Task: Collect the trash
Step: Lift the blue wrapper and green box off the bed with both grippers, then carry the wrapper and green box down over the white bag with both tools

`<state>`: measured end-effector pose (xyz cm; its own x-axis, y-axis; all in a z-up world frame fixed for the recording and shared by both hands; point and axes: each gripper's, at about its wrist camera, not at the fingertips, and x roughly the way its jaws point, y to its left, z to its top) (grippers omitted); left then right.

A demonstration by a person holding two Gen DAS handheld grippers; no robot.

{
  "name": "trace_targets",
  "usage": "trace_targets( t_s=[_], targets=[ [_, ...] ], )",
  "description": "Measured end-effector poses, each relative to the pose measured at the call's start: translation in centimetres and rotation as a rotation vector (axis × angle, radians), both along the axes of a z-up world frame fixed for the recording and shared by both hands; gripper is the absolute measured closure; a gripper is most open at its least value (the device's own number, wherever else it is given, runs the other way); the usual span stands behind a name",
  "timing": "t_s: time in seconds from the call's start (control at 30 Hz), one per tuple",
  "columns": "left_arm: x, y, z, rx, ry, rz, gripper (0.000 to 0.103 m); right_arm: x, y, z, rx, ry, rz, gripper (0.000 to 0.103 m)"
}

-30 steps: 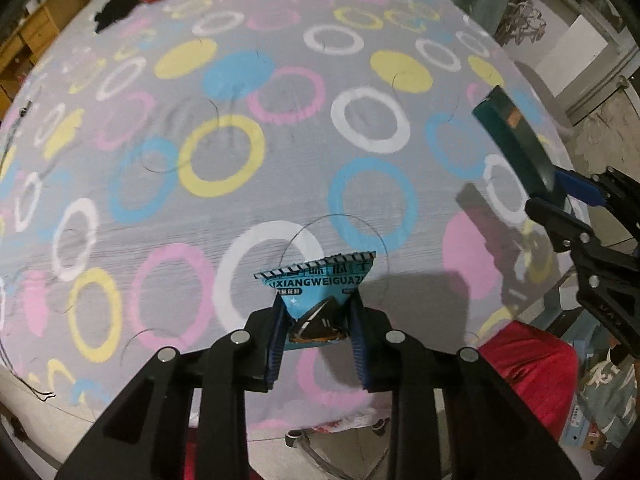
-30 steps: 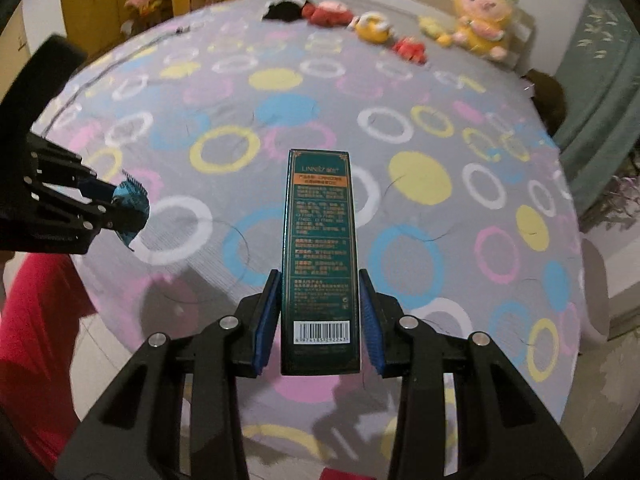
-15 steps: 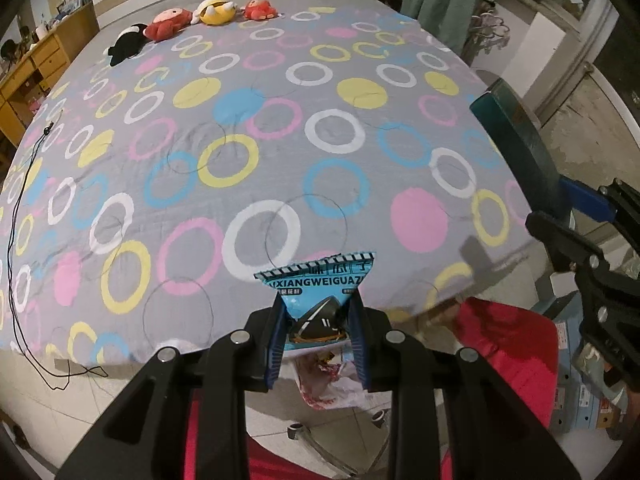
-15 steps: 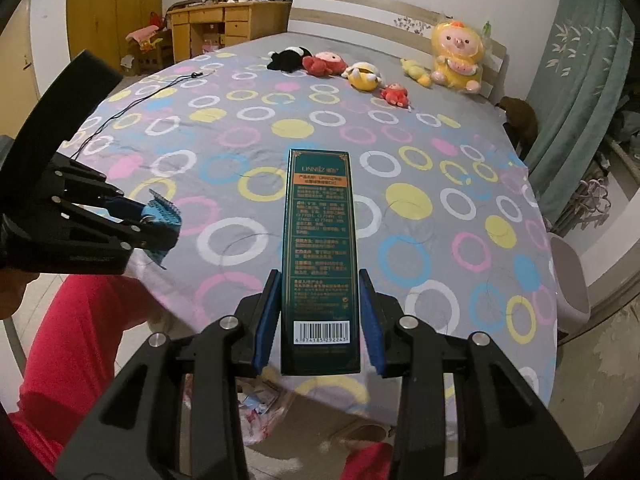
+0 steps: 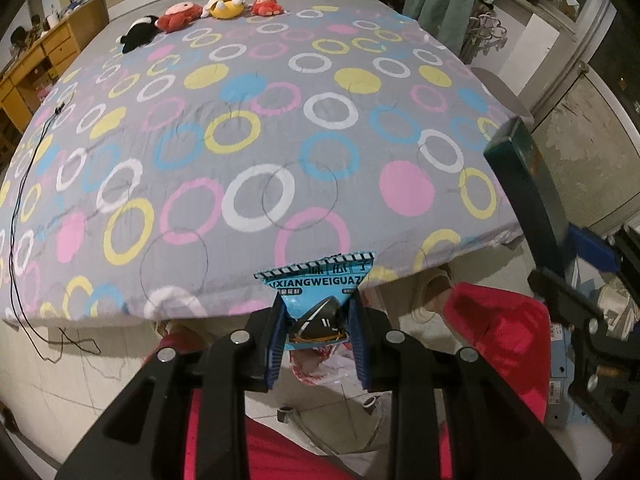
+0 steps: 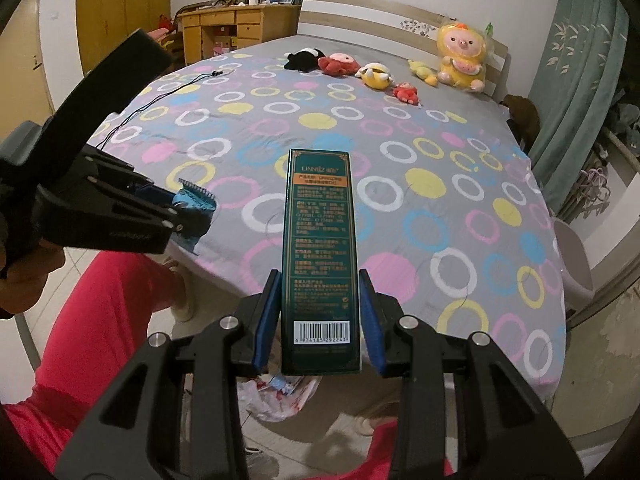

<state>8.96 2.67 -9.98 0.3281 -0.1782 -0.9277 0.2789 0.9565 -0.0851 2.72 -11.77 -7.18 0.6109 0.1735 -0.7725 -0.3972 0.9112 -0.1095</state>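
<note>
Two hand-held grippers are up over the foot of the bed (image 5: 320, 128), each with a piece of trash in it. On the left, the left hand-held gripper (image 5: 318, 334) has its blue pads closed onto a small blue snack packet (image 5: 320, 300), which stands upright between them with its serrated top edge and printed lettering showing; in the right wrist view the same hand-held gripper (image 6: 188, 216) appears at the left edge with the packet (image 6: 194, 200) poking out of its tip. The packet hangs past the near edge of the mattress, above the tiled floor (image 5: 60, 392) and the person's red trouser legs (image 5: 500, 344). Below the packet on the floor lies a crumpled plastic bag (image 5: 320, 364) with red-and-white print.

Further right, the right hand-held gripper (image 6: 320, 316) is closed partway on a tall dark green carton (image 6: 320, 248), its pads pressing the carton's two long sides near the barcode end, the carton pointing away toward the headboard. In the left wrist view the carton (image 5: 528, 192) shows at the right edge, tilted, held clear of the bedcover. The same plastic bag (image 6: 276, 396) lies on the floor under the carton's lower end. A row of plush toys (image 6: 376, 74) sits at the far end of the bed.
</note>
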Motion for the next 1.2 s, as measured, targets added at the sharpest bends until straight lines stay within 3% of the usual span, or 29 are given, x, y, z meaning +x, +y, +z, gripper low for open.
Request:
trace_targets(
  t_s=[0.3,0.6,0.9,1.2],
  targets=[
    [-2.5,0.6,-3.4,-0.025,0.049,0.010,0.075,-3.0,0.9,-3.0,0.006,0.033,-0.020,0.066],
    [-3.4,0.7,-8.8,-0.058,0.150,0.071,0.075,-4.4,1.6,-7.4,-0.002,0.104,-0.046,0.066],
    [-3.9,0.5,-14.5,-0.082,0.247,0.113,0.075,-4.3,1.4,-13.4,0.043,0.239,-0.091,0.066],
    [-4.1,-0.3,-20.4,-0.090,0.371,0.141,0.075,-3.6,1.4,-19.9,-0.009,0.346,-0.115,0.066]
  ],
)
